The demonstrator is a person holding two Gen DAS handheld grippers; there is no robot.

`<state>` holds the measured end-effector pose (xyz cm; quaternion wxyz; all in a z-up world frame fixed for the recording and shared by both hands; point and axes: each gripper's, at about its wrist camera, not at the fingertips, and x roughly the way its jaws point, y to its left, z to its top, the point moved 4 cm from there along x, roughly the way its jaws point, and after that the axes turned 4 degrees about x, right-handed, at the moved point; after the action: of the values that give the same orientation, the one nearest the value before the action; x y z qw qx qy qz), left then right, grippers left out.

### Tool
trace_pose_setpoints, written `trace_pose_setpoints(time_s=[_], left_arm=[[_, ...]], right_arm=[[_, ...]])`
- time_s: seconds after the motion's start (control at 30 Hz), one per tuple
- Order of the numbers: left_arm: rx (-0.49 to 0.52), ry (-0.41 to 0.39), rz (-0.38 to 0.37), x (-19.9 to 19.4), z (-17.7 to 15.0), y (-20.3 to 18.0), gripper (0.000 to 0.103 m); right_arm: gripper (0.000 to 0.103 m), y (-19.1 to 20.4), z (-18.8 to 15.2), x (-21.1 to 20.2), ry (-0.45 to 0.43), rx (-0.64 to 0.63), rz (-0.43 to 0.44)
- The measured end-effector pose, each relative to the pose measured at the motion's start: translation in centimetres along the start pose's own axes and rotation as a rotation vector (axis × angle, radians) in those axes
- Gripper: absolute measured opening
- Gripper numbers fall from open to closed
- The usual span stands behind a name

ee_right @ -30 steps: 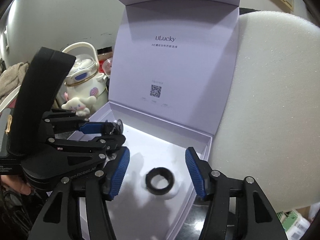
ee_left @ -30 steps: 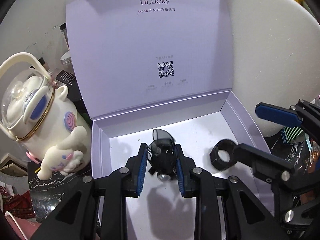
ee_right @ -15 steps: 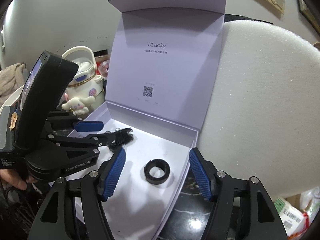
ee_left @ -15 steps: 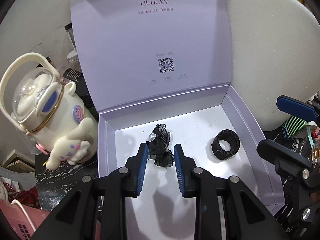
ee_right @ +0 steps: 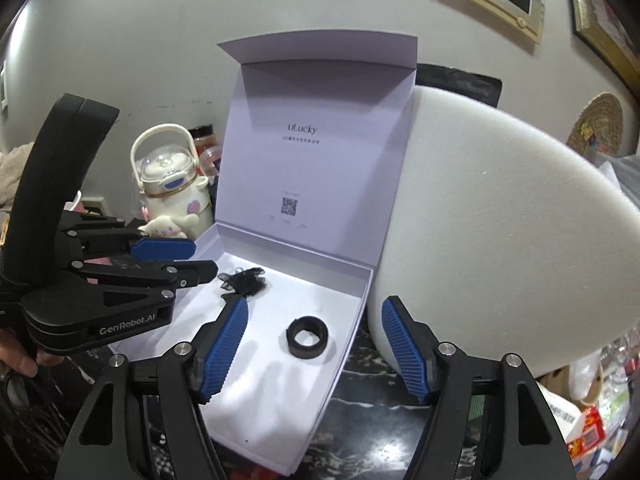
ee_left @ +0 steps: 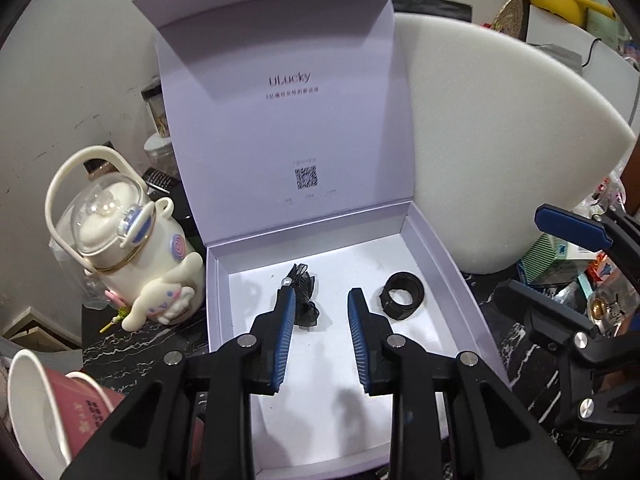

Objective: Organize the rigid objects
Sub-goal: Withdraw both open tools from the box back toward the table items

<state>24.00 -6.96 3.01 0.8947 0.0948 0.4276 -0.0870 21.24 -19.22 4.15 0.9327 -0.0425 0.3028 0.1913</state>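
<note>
A lilac gift box (ee_left: 440,248) (ee_right: 362,296) stands with its lid up. On its white floor lie a dark hair clip (ee_left: 306,308) (ee_right: 246,278) and a black ring (ee_left: 402,294) (ee_right: 308,336). My left gripper (ee_left: 321,298) (ee_right: 204,258) hovers above the box's near left part. Its pads stand a narrow gap apart with nothing between them, and the clip rests below, by the left pad. My right gripper (ee_right: 314,308) (ee_left: 524,250) hangs over the box's right front corner. Its jaws are opening and hold nothing, and the ring lies below them.
A cream kettle-shaped bottle with a plush figure (ee_left: 120,232) (ee_right: 168,184) stands left of the box. A big white foam block (ee_left: 500,160) (ee_right: 500,220) leans against its right side. A paper cup (ee_left: 36,408) lies at the near left. Packets clutter the dark marble table (ee_left: 132,356) at the right.
My left gripper has risen and drawn back; the clip seen upright between its pads now lies flat in the box. The right gripper has backed away and its jaws have spread wider.
</note>
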Motion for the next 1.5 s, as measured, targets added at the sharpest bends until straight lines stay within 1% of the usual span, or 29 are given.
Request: trace_pose_setpoints(time_s=[0.07, 0.1, 0.27, 0.43, 0.47, 0.5, 0.6, 0.83, 1.0, 1.1, 1.27, 1.5], left_arm=[[0.004, -0.015, -0.001, -1.1, 0.1, -0.3, 0.027], [0.006, -0.020, 0.000, -0.9, 0.0, -0.3, 0.027], [0.029, -0.066, 0.012, -4.0, -0.3, -0.8, 0.027], [0.051, -0.094, 0.010, -6.7, -0.9, -1.6, 0.027], [0.056, -0.100, 0.009, -7.1, -1.1, -2.0, 0.027], [0.058, -0.105, 0.010, -6.6, -1.3, -2.2, 0.027], [0.067, -0.121, 0.007, -7.6, -2.0, -2.9, 0.027], [0.080, -0.118, -0.006, -9.0, -4.0, -3.9, 0.027], [0.071, -0.113, -0.017, -10.0, -5.7, -4.3, 0.027], [0.073, -0.125, -0.013, -10.9, -6.8, -4.5, 0.027], [0.067, -0.125, -0.019, -11.9, -8.5, -4.6, 0.027], [0.059, -0.123, -0.036, -12.6, -10.7, -4.9, 0.027]], right_arm=[[0.071, 0.0, -0.1, -0.7, -0.008, 0.004, -0.003], [0.071, 0.1, 0.0, -1.0, -0.011, 0.006, -0.003], [0.071, 0.5, -0.2, -3.3, -0.033, -0.001, -0.019], [0.072, 0.8, -0.5, -5.5, -0.054, 0.000, -0.024], [0.072, 1.0, -0.7, -6.1, -0.059, -0.001, -0.025], [0.072, 1.1, -0.8, -6.5, -0.062, -0.003, -0.026], [0.073, 1.5, -1.3, -7.6, -0.070, -0.009, -0.031], [0.073, 1.6, -3.0, -10.2, -0.081, -0.003, -0.033], [0.074, 1.6, -4.3, -11.9, -0.090, 0.002, -0.041], [0.076, 1.8, -5.1, -12.7, -0.094, 0.001, -0.044], [0.076, 2.0, -6.5, -13.4, -0.086, 0.009, -0.051], [0.077, 2.8, -8.9, -13.9, -0.073, 0.031, -0.025]])
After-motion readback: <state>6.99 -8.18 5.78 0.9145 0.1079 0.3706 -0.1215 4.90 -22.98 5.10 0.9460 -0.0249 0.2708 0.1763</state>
